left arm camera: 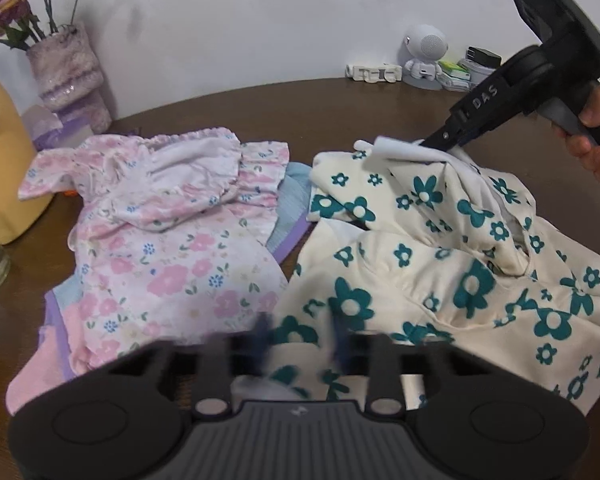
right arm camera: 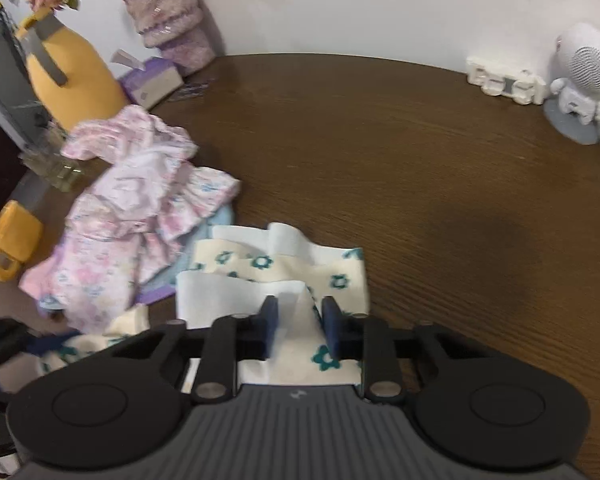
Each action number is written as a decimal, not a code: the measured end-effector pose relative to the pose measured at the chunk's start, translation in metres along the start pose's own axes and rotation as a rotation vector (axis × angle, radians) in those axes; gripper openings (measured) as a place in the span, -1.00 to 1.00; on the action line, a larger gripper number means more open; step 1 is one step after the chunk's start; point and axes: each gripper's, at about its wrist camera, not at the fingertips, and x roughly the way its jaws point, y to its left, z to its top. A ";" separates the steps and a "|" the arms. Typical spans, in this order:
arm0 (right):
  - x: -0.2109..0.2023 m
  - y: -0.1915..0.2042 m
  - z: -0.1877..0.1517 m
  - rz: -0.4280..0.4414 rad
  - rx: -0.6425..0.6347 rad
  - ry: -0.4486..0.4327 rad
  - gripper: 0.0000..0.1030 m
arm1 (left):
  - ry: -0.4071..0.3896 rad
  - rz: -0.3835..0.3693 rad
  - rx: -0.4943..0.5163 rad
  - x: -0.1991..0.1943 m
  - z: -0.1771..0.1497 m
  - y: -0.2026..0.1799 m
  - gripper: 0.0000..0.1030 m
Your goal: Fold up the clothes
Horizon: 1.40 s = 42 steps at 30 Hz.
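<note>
a: where's the cream garment with teal flowers (left arm camera: 440,280)?
b: on the brown table (right arm camera: 420,140), beside the pink floral dress (left arm camera: 172,248); right gripper (right arm camera: 298,328) pinches its white edge.
a: left gripper (left arm camera: 300,340)?
b: blurred, can't tell

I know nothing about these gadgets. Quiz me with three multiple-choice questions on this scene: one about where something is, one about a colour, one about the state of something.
1. Where does the pink floral dress lie compared with the cream garment, seen from the left wrist camera?
A. to its left
B. on top of it
C. to its right

2. What colour are the flowers printed on the cream garment?
A. red
B. teal
C. yellow

3. What is the right hand-held gripper doing?
A. pinching the cream garment
B. hanging empty
C. holding the vase

Key: 1 A, the dress sits left of it on the table; 2 B, teal blooms show all over; 3 A, cloth is bunched between its fingers.
</note>
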 end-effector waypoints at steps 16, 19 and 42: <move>-0.128 0.015 0.019 -0.202 -0.066 -0.409 -1.00 | -0.305 0.208 0.076 -0.086 0.066 -0.020 -0.92; -0.197 0.008 0.049 -0.304 0.019 -0.604 -1.00 | -0.458 0.349 0.052 -0.122 0.116 -0.013 -0.92; -0.186 -0.104 -0.191 -0.402 0.252 -0.398 -1.00 | -0.264 0.003 0.060 -0.112 -0.084 -0.059 -0.92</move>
